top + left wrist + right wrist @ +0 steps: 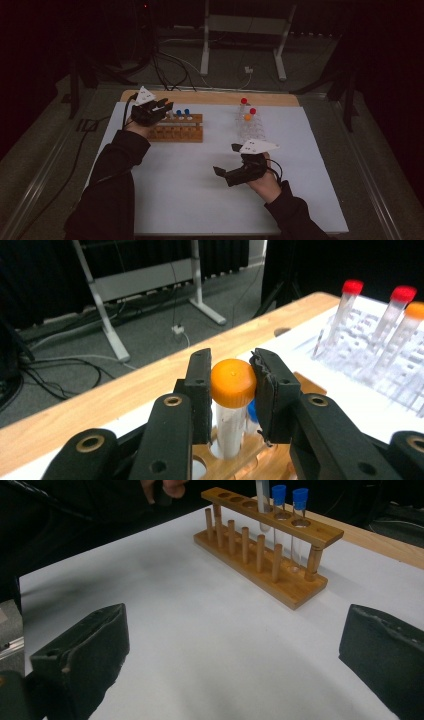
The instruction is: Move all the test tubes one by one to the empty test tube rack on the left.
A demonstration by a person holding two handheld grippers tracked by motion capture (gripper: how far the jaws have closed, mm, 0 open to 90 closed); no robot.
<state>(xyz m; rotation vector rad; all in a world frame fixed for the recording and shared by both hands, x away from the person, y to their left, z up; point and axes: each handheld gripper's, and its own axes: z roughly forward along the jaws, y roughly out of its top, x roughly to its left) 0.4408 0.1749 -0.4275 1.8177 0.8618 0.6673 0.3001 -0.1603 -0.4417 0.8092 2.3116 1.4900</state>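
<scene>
The left gripper [234, 385] is clamping the orange cap of a tube [231, 405], jaws pressed against the cap on both sides, and the tube's lower end is sitting partly inside a hole of the wooden rack [176, 128] at the far left of the table [200, 200]. In the right gripper view the clear tube [263, 502] is hanging through the rack's top bar [272, 517], just beside two blue-capped tubes [279, 510] already standing there.

The right gripper [227, 170] is resting low near the middle of the table, its jaws standing wide apart with nothing between them.

Several things could be going wrong from here. The grip is on the smooth round cap alone, so the tube could be slipping or swinging if the hand tilts. If the tube is not hanging straight, its bottom may be catching the rack's lower board or jamming in the hole, and pushing down could be tipping the light rack or shoving it across the white sheet. The jaws are also close to a blue cap just behind, so letting go wide could be knocking that neighbour.

At the far right a clear plastic rack [249, 127] is holding tubes with red and orange caps [247, 117].

No brand, label or writing is legible anywhere.
</scene>
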